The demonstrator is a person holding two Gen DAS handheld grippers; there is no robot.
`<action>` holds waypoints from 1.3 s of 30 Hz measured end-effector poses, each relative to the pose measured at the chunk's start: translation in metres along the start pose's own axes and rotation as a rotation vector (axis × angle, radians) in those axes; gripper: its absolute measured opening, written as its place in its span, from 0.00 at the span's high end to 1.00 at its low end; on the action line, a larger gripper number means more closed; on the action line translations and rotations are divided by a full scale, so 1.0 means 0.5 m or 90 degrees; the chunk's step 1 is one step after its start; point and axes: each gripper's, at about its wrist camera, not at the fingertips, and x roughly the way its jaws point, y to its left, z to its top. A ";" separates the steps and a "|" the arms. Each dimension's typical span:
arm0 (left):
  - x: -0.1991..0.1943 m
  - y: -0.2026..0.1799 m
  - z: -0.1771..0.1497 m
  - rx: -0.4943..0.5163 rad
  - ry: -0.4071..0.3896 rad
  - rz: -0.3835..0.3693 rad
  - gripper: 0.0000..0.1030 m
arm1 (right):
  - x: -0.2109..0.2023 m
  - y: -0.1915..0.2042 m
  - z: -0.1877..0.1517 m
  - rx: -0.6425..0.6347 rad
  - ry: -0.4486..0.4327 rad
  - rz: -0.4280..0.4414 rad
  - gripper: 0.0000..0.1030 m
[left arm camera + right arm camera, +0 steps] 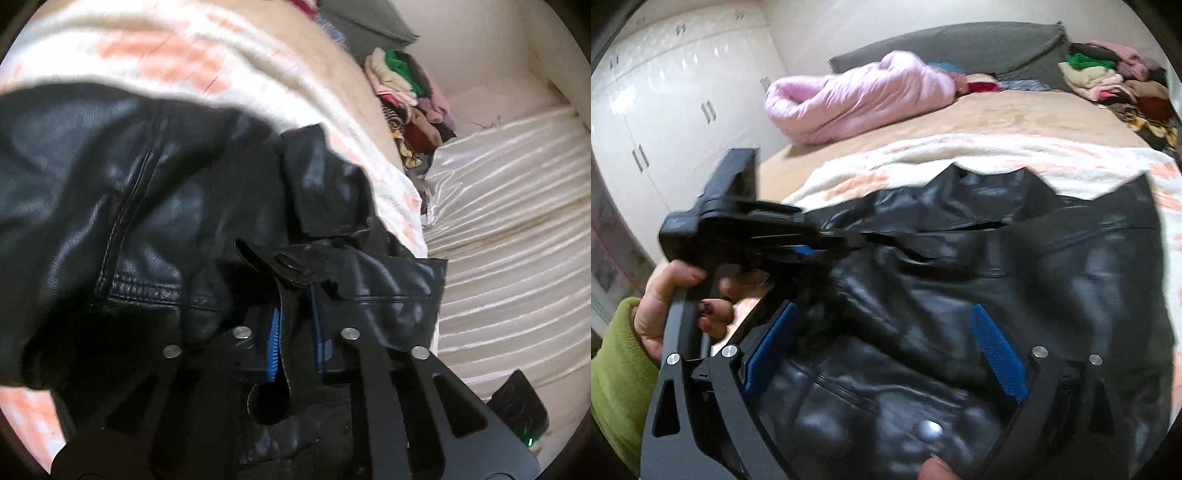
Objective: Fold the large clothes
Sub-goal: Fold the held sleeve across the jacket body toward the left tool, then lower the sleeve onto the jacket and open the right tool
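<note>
Left gripper (295, 321) clamped on black leather jacket (140, 206) strap; right gripper (886, 354) spread wide above it.

The right gripper (882, 347) hangs with its blue pads wide apart over a black leather jacket (1015, 295) spread on the bed (960, 118). At the jacket's left edge, the left gripper (827, 240), held by a hand (676, 306) in a green sleeve (617, 369), pinches the leather. A pink quilted coat (857, 96) lies near the bed's far edge.
</note>
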 end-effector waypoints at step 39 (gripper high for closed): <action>-0.131 -0.049 -0.083 0.213 -0.124 0.187 0.68 | -0.048 -0.278 0.023 0.102 0.027 -0.210 0.41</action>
